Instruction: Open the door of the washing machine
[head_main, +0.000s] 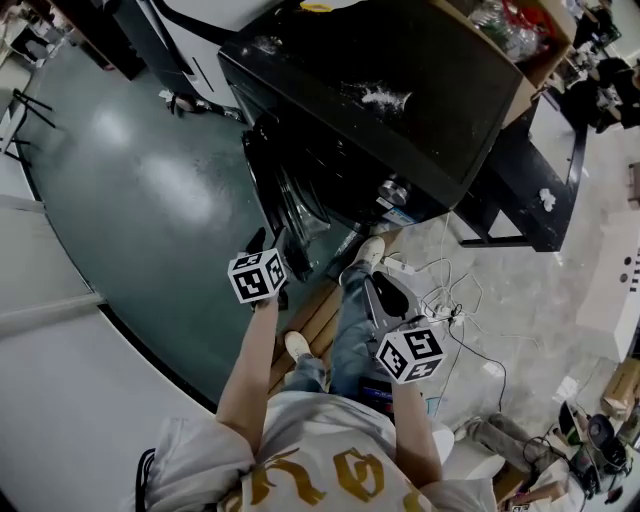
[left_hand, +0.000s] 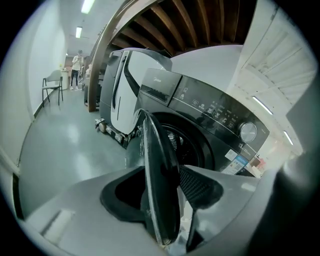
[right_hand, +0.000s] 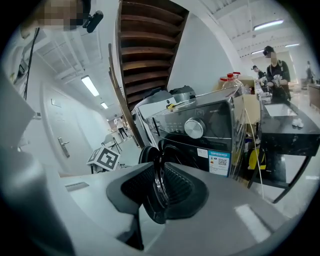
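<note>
A black front-loading washing machine (head_main: 400, 110) stands ahead of me, and its round door (head_main: 295, 205) is swung out from the drum opening. My left gripper (head_main: 272, 245) is shut on the door's outer rim. In the left gripper view the door (left_hand: 160, 170) runs edge-on between the jaws of the left gripper (left_hand: 160, 200), with the drum opening and control knob (left_hand: 248, 131) behind it. My right gripper (head_main: 385, 295) hangs lower to the right, apart from the door. In its own view the right gripper (right_hand: 159, 195) is open, with the door (right_hand: 159, 172) seen beyond the gap.
A white appliance (left_hand: 130, 90) stands just left of the washer. A black table (head_main: 540, 180) is on the right, and cables (head_main: 450, 300) trail on the floor beside it. My feet are on a wooden pallet (head_main: 315, 320). People stand farther off (right_hand: 272, 70).
</note>
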